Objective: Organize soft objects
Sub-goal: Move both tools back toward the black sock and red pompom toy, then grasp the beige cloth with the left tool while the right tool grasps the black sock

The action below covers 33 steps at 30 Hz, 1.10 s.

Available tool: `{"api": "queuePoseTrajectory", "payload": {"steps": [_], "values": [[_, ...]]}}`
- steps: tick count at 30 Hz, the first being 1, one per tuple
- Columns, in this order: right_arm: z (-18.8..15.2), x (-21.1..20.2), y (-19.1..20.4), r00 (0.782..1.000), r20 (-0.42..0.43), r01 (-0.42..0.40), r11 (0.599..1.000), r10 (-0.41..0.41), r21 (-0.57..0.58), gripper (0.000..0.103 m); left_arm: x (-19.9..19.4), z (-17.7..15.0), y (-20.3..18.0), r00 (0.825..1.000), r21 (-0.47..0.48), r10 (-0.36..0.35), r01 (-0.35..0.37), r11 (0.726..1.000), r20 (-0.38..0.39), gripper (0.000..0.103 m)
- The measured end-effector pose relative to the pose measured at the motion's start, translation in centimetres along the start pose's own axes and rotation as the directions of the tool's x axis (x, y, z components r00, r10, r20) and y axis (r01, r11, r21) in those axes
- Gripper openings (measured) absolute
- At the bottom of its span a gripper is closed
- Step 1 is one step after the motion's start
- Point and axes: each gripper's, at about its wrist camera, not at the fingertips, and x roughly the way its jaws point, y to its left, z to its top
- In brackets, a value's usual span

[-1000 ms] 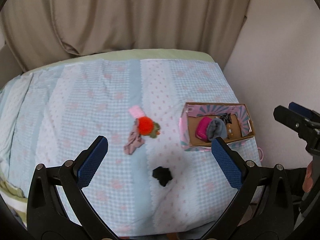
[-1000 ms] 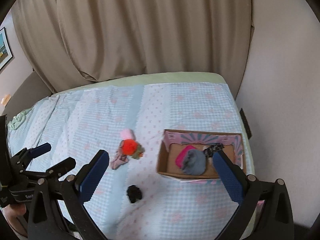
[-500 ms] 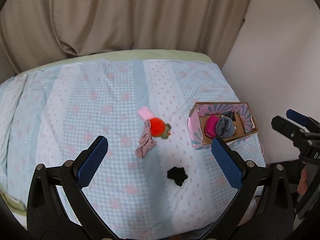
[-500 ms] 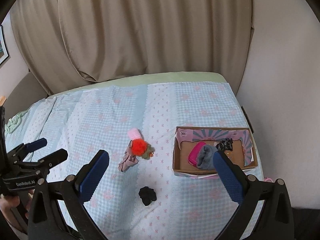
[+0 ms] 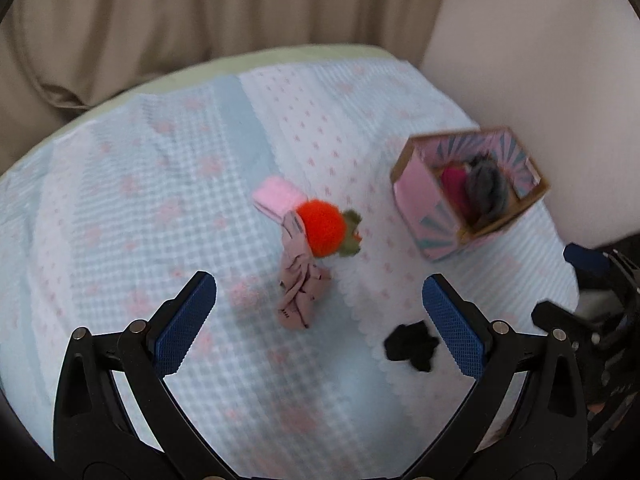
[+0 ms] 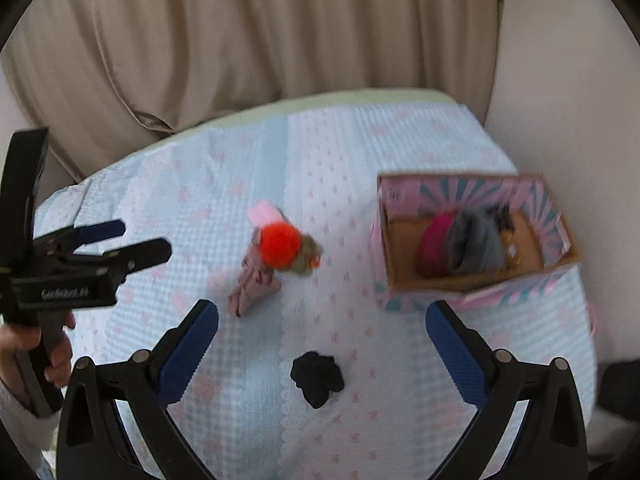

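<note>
On the light blue bedspread [image 5: 168,184] lie a pale pink soft block [image 5: 277,196], an orange plush ball with green leaves [image 5: 323,227], a dusty pink cloth [image 5: 301,285] and a small black cloth [image 5: 411,345]. A pink patterned cardboard box [image 5: 424,216] at the right holds a magenta item [image 6: 435,240] and a grey item [image 6: 476,241]. My left gripper [image 5: 320,322] is open and empty above the pink cloth. My right gripper [image 6: 322,356] is open and empty above the black cloth [image 6: 317,377]. The orange ball [image 6: 279,242] and box [image 6: 472,292] also show in the right wrist view.
Beige curtains [image 6: 256,28] hang behind the bed. A pale wall [image 5: 540,60] stands close on the right, just past the box. The bed's front edge runs below both grippers. Each gripper shows at the edge of the other's view.
Both grippers have come down and forward toward the bed; the loose soft things and the box now look larger and closer. Nothing on the bed has moved. Both stay open.
</note>
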Motion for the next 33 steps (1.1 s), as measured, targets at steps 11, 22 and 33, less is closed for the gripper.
{"api": "queuePoseTrajectory", "payload": {"steps": [11,22,33], "values": [[-8.5,10.3,0.4,0.994,-0.077,0.086,0.981,-0.074,0.173,0.103,13.2,-2.0,2.5,0.994,0.107,-0.056,0.066,0.992,-0.091,0.098],[-12.4,16.3,1.8,0.98,-0.153,0.154,0.972,-0.128,0.176,0.077,20.7,-2.8,1.9,0.985,0.197,-0.068,0.099,0.975,-0.157,0.07],[-11.4,16.5,2.0,0.967,-0.142,0.228,0.968,-0.213,0.104,0.029,21.9,-2.8,2.8,0.989,0.217,-0.014,0.046,0.975,-0.149,0.021]]}}
